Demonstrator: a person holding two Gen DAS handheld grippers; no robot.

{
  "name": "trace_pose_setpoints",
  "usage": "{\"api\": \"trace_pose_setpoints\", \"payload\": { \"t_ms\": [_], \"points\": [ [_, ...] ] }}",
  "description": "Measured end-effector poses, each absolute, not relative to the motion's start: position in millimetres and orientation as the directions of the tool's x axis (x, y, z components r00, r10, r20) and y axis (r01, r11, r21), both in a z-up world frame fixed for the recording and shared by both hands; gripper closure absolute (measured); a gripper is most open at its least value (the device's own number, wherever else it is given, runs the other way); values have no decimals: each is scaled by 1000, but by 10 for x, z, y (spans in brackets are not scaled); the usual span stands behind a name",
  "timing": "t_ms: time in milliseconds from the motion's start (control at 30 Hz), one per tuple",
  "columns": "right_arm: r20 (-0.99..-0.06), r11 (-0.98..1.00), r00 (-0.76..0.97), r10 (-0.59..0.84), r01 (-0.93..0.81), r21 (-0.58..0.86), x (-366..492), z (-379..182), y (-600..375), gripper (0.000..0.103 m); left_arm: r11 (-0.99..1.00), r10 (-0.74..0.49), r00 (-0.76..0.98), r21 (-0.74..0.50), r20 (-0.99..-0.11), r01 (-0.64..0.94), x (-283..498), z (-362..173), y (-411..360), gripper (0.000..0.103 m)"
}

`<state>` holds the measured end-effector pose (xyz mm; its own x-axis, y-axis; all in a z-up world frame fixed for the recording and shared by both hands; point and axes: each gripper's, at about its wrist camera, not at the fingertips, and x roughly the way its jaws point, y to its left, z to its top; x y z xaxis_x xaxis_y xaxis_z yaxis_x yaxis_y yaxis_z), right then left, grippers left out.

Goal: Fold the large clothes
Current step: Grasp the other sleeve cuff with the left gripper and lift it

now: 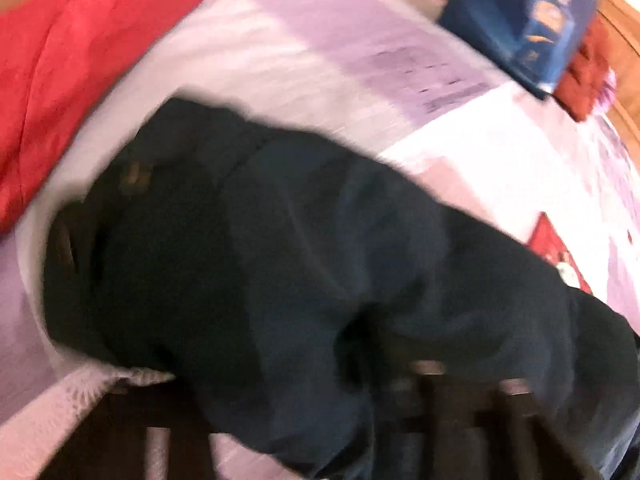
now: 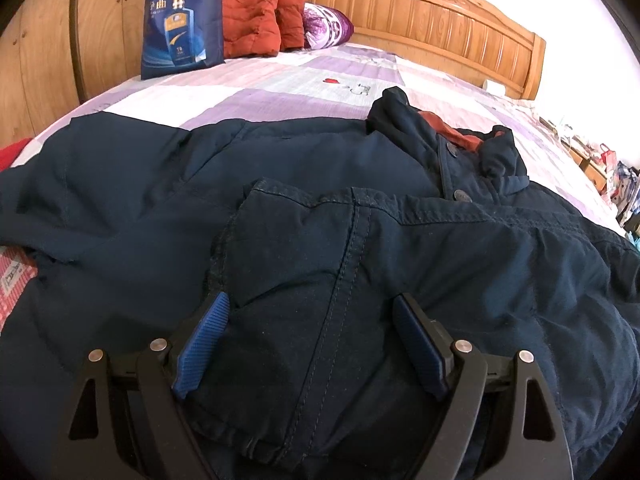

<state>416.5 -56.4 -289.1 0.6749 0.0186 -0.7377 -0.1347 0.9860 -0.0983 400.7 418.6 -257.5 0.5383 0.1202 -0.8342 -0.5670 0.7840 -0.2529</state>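
Observation:
A large dark navy jacket [image 2: 320,208] with an orange-lined collar lies spread on the bed, one sleeve folded over its front. My right gripper [image 2: 310,312] is open, its blue pads [image 2: 202,344] on either side of the folded sleeve's cuff end, resting on the jacket. In the left wrist view the picture is heavily blurred; the jacket [image 1: 280,264] fills the middle and its fabric covers my left gripper [image 1: 468,380], so its fingers are hidden and I cannot tell how they stand.
The bed has a lilac and white patchwork cover [image 2: 280,80] and a carved wooden headboard [image 2: 420,12]. A blue gift bag [image 2: 182,24], an orange padded garment [image 2: 260,20] and a purple pillow [image 2: 328,26] sit by the headboard. A red cloth [image 1: 60,72] lies at the left.

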Motion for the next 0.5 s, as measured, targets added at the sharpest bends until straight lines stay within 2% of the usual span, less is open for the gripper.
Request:
{"api": "trace_pose_setpoints", "payload": {
  "t_ms": [100,267,367,500],
  "points": [
    [-737,986,675,19,-134,-98,4168,-2893,-564,16,841,192,554,-155,-810,-518,4088,-2373,3994,87],
    [-737,986,675,19,-134,-98,4166,-2892,-563,16,885,297,590,-17,-751,-466,4137,-2029,3674,88],
    [-737,986,675,18,-134,-99,4167,-2892,-561,16,910,311,641,25,-702,-414,4129,-1768,3448,88],
    [-739,986,674,17,-133,-99,4172,-2893,-561,16,957,257,743,54,-619,-286,4071,-1325,2927,88]
  ]
}}
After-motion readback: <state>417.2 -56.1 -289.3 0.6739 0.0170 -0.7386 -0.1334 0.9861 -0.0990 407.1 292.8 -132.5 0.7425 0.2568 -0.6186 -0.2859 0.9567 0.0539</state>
